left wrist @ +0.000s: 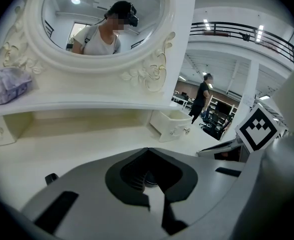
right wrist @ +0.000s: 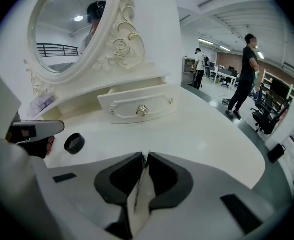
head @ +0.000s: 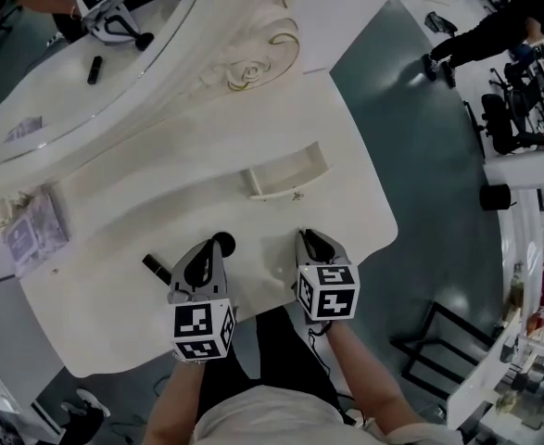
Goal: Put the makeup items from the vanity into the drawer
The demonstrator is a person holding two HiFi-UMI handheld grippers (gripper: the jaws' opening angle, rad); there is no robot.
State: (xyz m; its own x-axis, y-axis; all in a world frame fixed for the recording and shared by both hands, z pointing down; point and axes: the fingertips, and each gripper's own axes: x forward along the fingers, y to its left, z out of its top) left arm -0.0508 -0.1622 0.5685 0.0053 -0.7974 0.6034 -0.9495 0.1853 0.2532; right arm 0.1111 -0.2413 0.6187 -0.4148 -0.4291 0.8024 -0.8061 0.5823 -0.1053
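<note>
The round black pot [right wrist: 74, 143] sits on the smooth white tabletop [right wrist: 202, 134], just beside the left hand-held gripper [left wrist: 147, 151], whose jaws look closed and empty. The right hand-held gripper [right wrist: 144, 159] is open a crack, empty. Open wide, then pinch the pot's hard sides. The curvy drawer [right wrist: 141, 106] stands open, farther back.

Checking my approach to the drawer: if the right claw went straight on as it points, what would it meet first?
Probably the bare vanity top, short of the drawer front; depth is unclear.
</note>
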